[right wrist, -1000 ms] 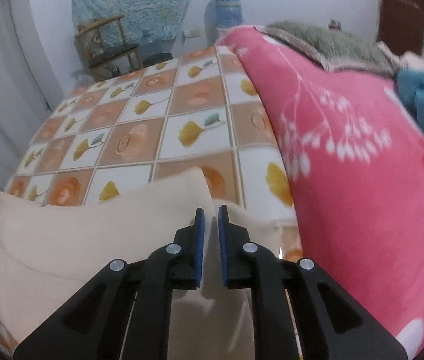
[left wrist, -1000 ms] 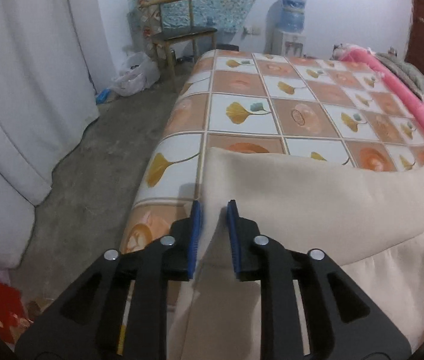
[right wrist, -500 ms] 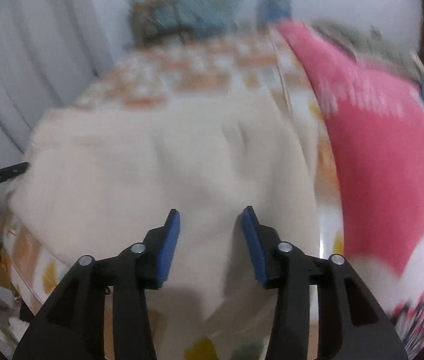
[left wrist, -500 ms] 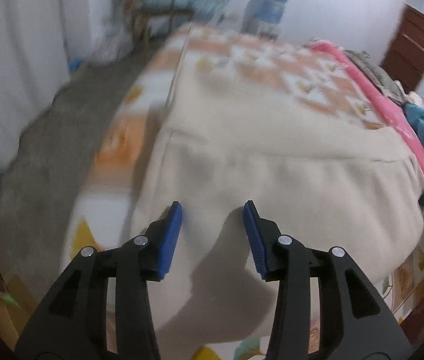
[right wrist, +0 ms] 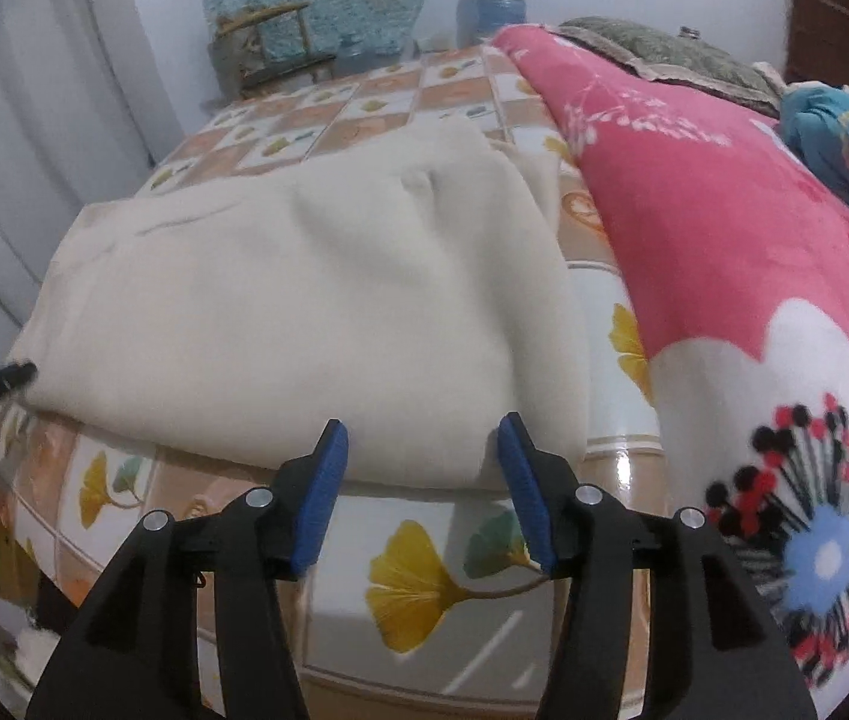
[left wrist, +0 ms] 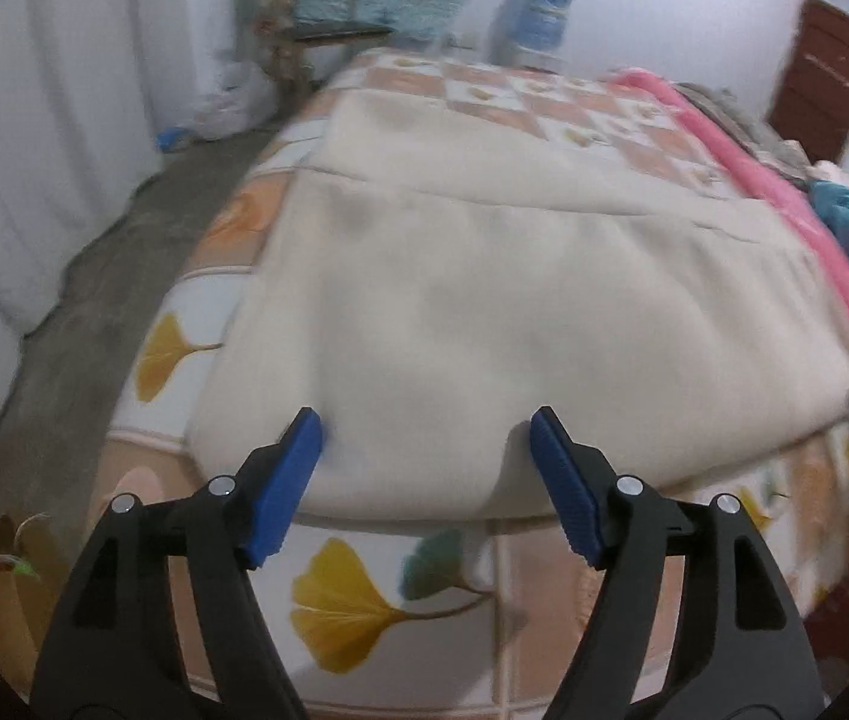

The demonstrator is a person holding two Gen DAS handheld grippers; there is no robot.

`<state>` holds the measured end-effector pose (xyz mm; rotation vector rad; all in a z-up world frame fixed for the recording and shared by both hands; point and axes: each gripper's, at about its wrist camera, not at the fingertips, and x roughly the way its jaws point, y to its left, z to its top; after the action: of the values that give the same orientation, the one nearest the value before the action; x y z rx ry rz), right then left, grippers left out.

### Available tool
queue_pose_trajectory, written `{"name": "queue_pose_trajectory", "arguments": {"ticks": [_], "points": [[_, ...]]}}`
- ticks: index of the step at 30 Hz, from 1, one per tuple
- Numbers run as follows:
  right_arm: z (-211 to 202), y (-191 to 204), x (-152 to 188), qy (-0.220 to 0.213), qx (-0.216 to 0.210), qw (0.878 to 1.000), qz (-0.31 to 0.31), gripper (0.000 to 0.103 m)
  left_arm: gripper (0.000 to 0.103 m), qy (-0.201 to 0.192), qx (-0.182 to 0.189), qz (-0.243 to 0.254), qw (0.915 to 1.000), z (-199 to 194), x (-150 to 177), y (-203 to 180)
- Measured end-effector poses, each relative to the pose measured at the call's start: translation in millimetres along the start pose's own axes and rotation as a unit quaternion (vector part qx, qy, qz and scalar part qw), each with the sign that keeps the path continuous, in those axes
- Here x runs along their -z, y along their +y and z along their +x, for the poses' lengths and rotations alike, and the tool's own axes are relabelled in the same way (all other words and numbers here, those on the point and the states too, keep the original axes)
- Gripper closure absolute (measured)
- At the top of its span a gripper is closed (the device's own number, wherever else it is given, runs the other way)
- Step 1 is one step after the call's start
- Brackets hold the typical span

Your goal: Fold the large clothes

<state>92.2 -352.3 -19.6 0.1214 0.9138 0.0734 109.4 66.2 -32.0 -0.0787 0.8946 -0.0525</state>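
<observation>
A large cream garment [left wrist: 514,300] lies folded across the near part of the bed, its upper layer laid over the lower one. In the right wrist view the same cream garment [right wrist: 316,306] reaches from the bed's left edge almost to the pink blanket. My left gripper [left wrist: 427,429] hovers just off the garment's near fold; its jaws are opening and nothing is between the blue pads. My right gripper [right wrist: 421,435] stands at the near fold toward the garment's right end, jaws also opening, empty. The left gripper's tip [right wrist: 1,381] shows at the garment's left end.
The bed carries a tiled sheet with ginkgo leaves [left wrist: 352,600]. A pink flowered blanket [right wrist: 724,228] is heaped along its right side, with a blue cloth [right wrist: 844,144] behind it. A white curtain [left wrist: 22,150], bare floor [left wrist: 64,324], a wooden chair [left wrist: 310,18] and a water dispenser [left wrist: 535,18] stand to the left and beyond.
Both grippers were shut on the garment's edge at the far side. They let go, opened wide and drew back toward the near edge of the bed, leaving the cloth folded over.
</observation>
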Motion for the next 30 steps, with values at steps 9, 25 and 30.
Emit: {"name": "queue_pose_trajectory", "arguments": {"ticks": [9,25,30], "points": [[-42.8,24.7,27.6,-0.029,0.028,0.999,0.001,0.026,0.017,-0.042,-0.011,-0.02,0.9988,-58.7,17.6,-10.8],[-100.0,93.6,36.0,-0.161,0.026,0.986,-0.034,0.007,0.01,-0.092,-0.017,0.035,0.995,-112.3,24.3,-93.3],[-87.0,103.5,38.4,-0.123,0.038,0.991,-0.045,0.007,0.01,-0.066,-0.042,0.042,0.9961,-102.9,28.9,-109.3]]}}
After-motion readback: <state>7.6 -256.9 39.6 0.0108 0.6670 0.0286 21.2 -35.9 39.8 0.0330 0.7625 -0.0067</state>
